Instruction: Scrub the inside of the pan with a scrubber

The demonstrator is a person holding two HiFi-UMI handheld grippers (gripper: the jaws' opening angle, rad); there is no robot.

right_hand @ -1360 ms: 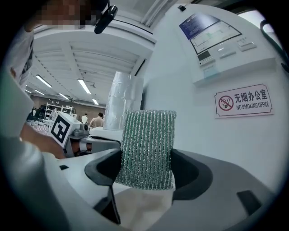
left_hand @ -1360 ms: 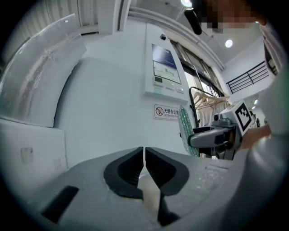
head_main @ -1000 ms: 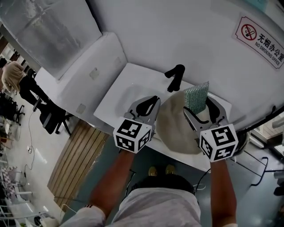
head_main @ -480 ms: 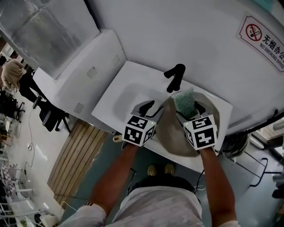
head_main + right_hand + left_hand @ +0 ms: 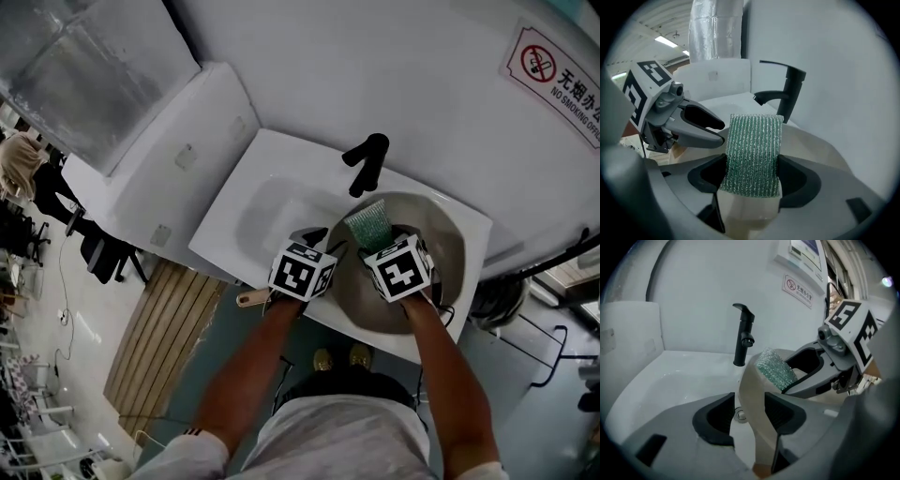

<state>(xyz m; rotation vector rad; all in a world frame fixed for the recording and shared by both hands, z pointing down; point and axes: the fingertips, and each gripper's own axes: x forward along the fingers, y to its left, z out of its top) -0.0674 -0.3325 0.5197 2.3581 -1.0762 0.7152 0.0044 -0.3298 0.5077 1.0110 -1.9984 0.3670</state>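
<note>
A beige pan (image 5: 441,253) lies inside-up in the white sink (image 5: 248,211). Its wooden handle tip (image 5: 248,298) sticks out over the front edge. My left gripper (image 5: 319,242) has just been opening. In the left gripper view its jaws (image 5: 747,416) stand apart around the beige pan handle (image 5: 757,427), with a gap on the left side. My right gripper (image 5: 375,239) is shut on a green mesh scrubber (image 5: 368,223) that points up over the pan's near rim. In the right gripper view the scrubber (image 5: 752,154) fills the space between the jaws (image 5: 752,180).
A black faucet (image 5: 366,164) stands at the back of the sink, close behind the scrubber. A white ledge (image 5: 169,150) adjoins the sink on the left. A no-smoking sign (image 5: 553,80) hangs on the wall. A wooden slatted board (image 5: 159,337) lies on the floor.
Both grippers have come down toward the sink. The pan, held up tilted with its underside showing, now lies in the basin. The left jaws have opened off the handle.
</note>
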